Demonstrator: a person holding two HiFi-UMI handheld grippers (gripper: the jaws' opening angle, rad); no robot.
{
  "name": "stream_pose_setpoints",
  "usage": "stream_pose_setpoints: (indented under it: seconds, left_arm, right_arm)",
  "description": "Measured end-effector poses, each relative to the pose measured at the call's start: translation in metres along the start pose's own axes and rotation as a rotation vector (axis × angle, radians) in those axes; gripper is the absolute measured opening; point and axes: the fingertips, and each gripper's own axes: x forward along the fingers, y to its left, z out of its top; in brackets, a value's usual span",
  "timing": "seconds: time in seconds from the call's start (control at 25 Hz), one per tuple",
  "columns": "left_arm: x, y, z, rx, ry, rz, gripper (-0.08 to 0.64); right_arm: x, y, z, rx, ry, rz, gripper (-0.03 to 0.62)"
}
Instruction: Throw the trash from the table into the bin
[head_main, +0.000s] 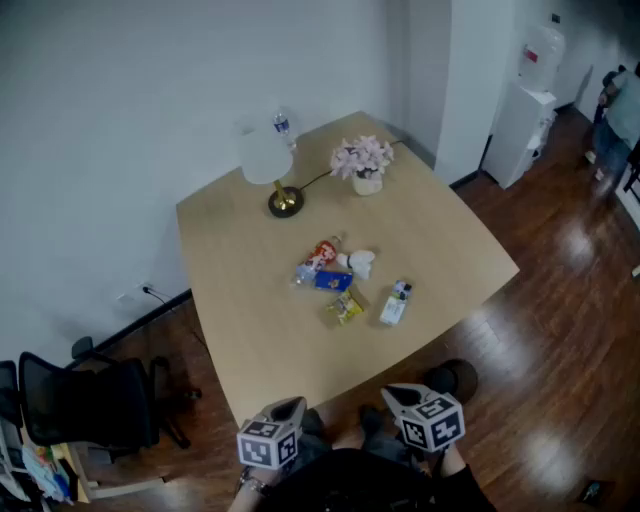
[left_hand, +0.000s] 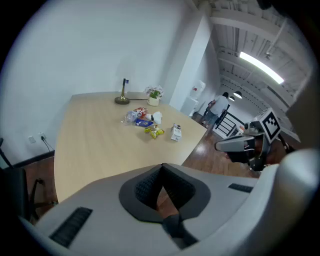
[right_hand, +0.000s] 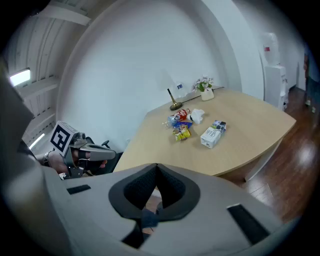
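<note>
On the light wooden table (head_main: 250, 310) a small pile of trash lies near the middle: a red-orange wrapper (head_main: 321, 254), a blue packet (head_main: 334, 281), a crumpled white paper (head_main: 361, 263), a yellow wrapper (head_main: 346, 307) and a white carton (head_main: 395, 303). Both gripper views show the same pile far ahead, with the carton (left_hand: 176, 132) (right_hand: 213, 133) nearest. My left gripper (head_main: 290, 406) (left_hand: 161, 166) and right gripper (head_main: 398, 392) (right_hand: 156, 166) hover side by side off the table's near edge, both shut and empty. No bin is in view.
A white-shaded lamp (head_main: 268, 160), a water bottle (head_main: 283, 127) and a pot of pink flowers (head_main: 364, 160) stand at the table's far side. A black office chair (head_main: 90, 400) is at the left, a water dispenser (head_main: 530, 110) and a person (head_main: 620, 110) at the far right.
</note>
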Motion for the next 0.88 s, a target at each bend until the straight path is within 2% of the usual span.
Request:
stream_pose_setpoints:
  seconds: [0.32, 0.48, 0.72, 0.76, 0.84, 0.88]
  left_arm:
    - [0.01, 0.001, 0.018, 0.048, -0.003, -0.027, 0.005]
    - [0.02, -0.006, 0.039, 0.087, -0.036, -0.095, 0.005]
    - [0.034, -0.018, 0.059, 0.191, -0.034, -0.206, 0.005]
    - [0.039, -0.019, 0.061, 0.21, -0.032, -0.22, 0.005]
    - [0.049, -0.022, 0.063, 0.237, -0.019, -0.255, 0.005]
    - [0.054, -0.024, 0.063, 0.245, -0.01, -0.273, 0.005]
  right_arm:
    - [0.011, -0.009, 0.011, 0.058, -0.067, -0.066, 0.006]
    - [0.019, -0.003, 0.017, 0.05, -0.07, -0.116, 0.006]
    - [0.023, -0.019, 0.037, 0.063, -0.106, -0.27, 0.009]
    - [0.024, -0.022, 0.04, 0.059, -0.109, -0.295, 0.015]
    - [0.029, -0.032, 0.045, 0.056, -0.105, -0.35, 0.102]
    - [0.032, -0.037, 0.048, 0.06, -0.105, -0.377, 0.107]
